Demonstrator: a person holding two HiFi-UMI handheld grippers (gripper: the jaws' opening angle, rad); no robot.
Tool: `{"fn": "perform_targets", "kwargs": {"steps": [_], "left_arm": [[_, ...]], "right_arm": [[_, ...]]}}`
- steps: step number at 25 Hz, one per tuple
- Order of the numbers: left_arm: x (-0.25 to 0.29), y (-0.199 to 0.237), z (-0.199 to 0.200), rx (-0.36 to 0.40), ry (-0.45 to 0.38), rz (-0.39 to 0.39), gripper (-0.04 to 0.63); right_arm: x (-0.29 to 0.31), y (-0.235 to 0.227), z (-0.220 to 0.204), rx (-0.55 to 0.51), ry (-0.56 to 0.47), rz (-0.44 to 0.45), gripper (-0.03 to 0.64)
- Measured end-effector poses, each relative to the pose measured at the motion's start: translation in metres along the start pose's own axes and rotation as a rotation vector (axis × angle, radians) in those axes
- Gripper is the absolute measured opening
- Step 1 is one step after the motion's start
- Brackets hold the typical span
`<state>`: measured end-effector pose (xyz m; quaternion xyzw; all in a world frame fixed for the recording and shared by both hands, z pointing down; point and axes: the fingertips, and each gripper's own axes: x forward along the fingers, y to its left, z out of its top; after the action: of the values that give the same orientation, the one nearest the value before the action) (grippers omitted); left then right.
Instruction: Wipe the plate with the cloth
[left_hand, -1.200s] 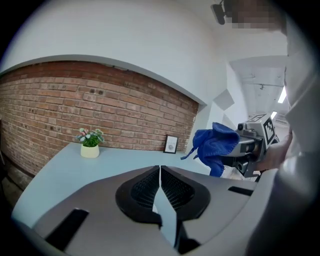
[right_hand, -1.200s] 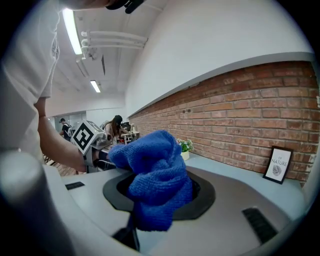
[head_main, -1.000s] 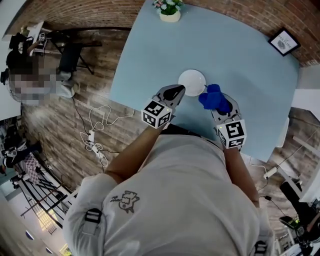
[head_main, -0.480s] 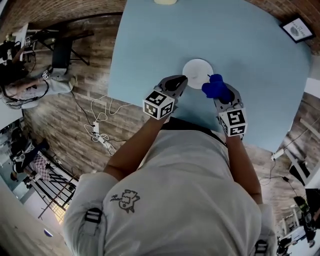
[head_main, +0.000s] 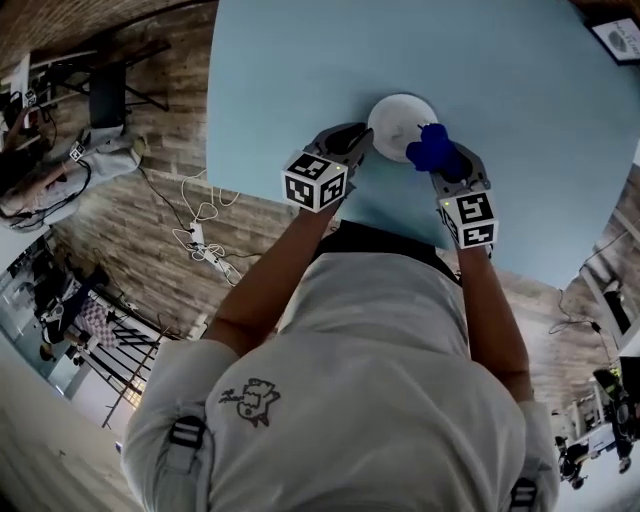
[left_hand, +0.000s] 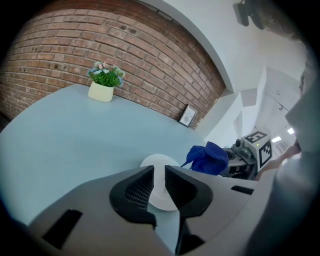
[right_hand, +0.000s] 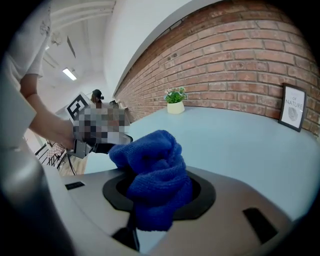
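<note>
A white plate (head_main: 400, 118) lies flat near the front edge of a pale blue table (head_main: 300, 80), with nothing on it. A bunched blue cloth (head_main: 432, 148) sits at the plate's right edge; whether it touches cannot be told. The right gripper (head_main: 442, 162) has its jaws clamped on the cloth. The left gripper (head_main: 362, 140) is at the plate's left edge; its jaws have just been opening and stand slightly apart, with the plate showing through the gap and nothing gripped. The plate looks clean, so the wiping may be finished, though this is uncertain. At the far side, a cream pot (left_hand: 101, 91) holds a small plant.
</note>
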<state>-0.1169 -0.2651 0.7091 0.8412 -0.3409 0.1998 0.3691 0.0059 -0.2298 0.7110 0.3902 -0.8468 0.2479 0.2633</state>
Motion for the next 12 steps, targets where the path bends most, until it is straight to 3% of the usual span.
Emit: {"fn": "perform_targets", "kwargs": {"steps": [12], "left_arm": [[0.027, 0.029, -0.046, -0.125, 0.147, 0.017, 0.130]], "right_arm": [[0.027, -0.004, -0.055, 0.072, 0.104, -0.016, 0.127]]}}
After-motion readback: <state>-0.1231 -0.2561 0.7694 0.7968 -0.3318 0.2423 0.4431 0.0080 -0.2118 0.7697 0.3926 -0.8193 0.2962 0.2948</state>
